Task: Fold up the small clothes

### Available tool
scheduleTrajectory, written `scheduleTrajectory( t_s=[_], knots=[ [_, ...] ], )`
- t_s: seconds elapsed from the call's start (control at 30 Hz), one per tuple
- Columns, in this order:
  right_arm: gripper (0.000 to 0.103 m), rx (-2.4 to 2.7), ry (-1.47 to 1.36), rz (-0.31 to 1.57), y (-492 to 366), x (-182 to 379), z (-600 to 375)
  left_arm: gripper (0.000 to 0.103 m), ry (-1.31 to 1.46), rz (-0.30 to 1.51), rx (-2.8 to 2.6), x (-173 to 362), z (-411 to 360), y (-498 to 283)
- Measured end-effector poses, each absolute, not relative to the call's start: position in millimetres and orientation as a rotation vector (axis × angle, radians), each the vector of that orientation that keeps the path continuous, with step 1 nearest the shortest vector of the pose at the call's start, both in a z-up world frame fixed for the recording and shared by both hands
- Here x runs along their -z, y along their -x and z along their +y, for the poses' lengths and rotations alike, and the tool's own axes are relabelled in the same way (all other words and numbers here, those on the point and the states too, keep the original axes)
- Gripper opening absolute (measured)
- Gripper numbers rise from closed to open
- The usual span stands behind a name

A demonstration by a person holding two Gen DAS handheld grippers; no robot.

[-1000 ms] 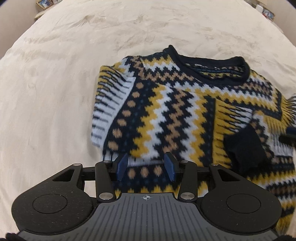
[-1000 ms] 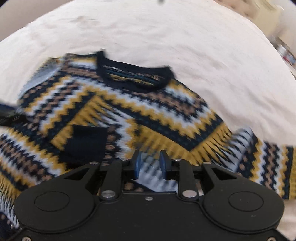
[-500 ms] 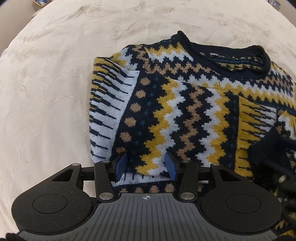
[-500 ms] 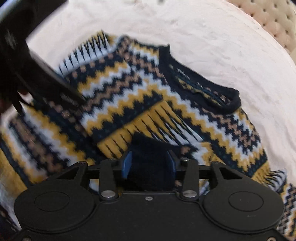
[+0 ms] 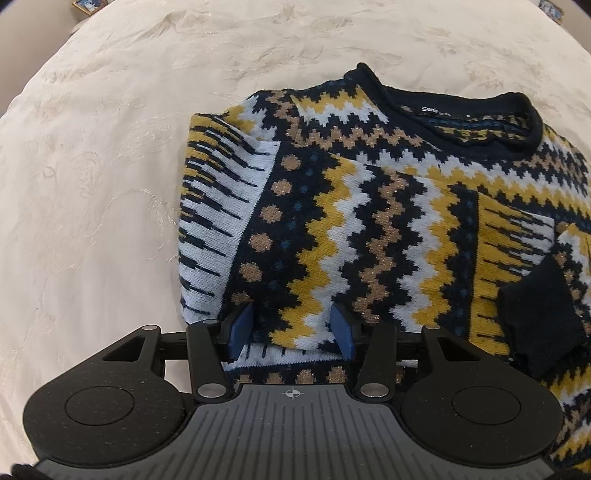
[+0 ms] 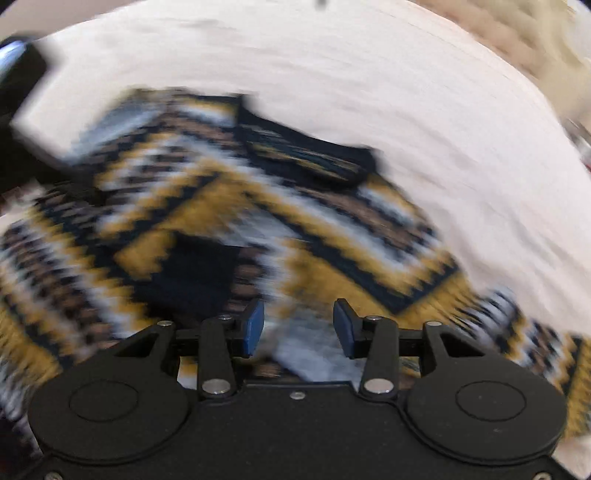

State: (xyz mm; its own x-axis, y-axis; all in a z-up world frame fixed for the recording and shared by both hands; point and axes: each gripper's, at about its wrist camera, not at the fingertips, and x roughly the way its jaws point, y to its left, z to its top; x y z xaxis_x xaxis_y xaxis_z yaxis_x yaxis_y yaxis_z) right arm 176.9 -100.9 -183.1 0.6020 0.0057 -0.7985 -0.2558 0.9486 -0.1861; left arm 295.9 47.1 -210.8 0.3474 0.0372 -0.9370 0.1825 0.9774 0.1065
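Observation:
A knitted sweater [image 5: 369,221] in navy, yellow, white and tan zigzags lies flat on a cream bedspread [image 5: 110,184], its dark collar [image 5: 443,107] at the far side. Its left sleeve is folded in over the chest. The navy cuff [image 5: 535,306] rests on the body at the right. My left gripper [image 5: 291,328] hangs open just above the folded sleeve's lower edge, its pads clear of the knit. The right wrist view is blurred. There my right gripper [image 6: 297,326] is opening over the sweater [image 6: 258,221], nothing pinched, with the cuff [image 6: 192,273] lying just left of it.
Bedspread [image 6: 406,92] surrounds the sweater on all sides. The other sleeve [image 6: 535,343] stretches out to the right. A framed picture [image 5: 86,4] sits beyond the bed's far left corner. Beige tufted upholstery [image 6: 517,33] shows at the far right.
My left gripper came down closer to the sweater, then held still. My right gripper had the navy cuff between its pads half a second ago; now the cuff lies on the body and the jaws stand wider.

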Motion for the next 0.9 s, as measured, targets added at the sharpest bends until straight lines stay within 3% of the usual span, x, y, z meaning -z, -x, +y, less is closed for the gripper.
scheduleTrajectory(
  t_s=[0.23, 0.33, 0.37, 0.4, 0.47, 0.7, 0.9],
  knots=[
    [0.05, -0.326, 0.588, 0.874, -165, 208, -37, 0.046, -0.199, 1.225, 0.104, 211, 47, -299],
    [0.045, -0.322, 0.644, 0.867, -167, 215, -34, 0.046, -0.199, 1.223, 0.101, 211, 47, -299],
    [0.037, -0.323, 0.632, 0.868, -169, 213, -36, 0.046, -0.2, 1.222, 0.101, 211, 47, -298],
    [0.022, -0.32, 0.615, 0.873, -171, 211, -38, 0.046, -0.2, 1.221, 0.101, 212, 47, -298],
    [0.014, -0.298, 0.557, 0.869, -176, 204, -46, 0.046, -0.198, 1.221, 0.1, 211, 47, -299],
    [0.012, -0.052, 0.181, 0.885, -179, 181, -116, 0.046, -0.187, 1.212, 0.101, 210, 49, -297],
    [0.013, 0.133, -0.047, 1.0, -173, 196, -172, 0.047, -0.189, 1.2, 0.094, 212, 50, -293]
  ],
)
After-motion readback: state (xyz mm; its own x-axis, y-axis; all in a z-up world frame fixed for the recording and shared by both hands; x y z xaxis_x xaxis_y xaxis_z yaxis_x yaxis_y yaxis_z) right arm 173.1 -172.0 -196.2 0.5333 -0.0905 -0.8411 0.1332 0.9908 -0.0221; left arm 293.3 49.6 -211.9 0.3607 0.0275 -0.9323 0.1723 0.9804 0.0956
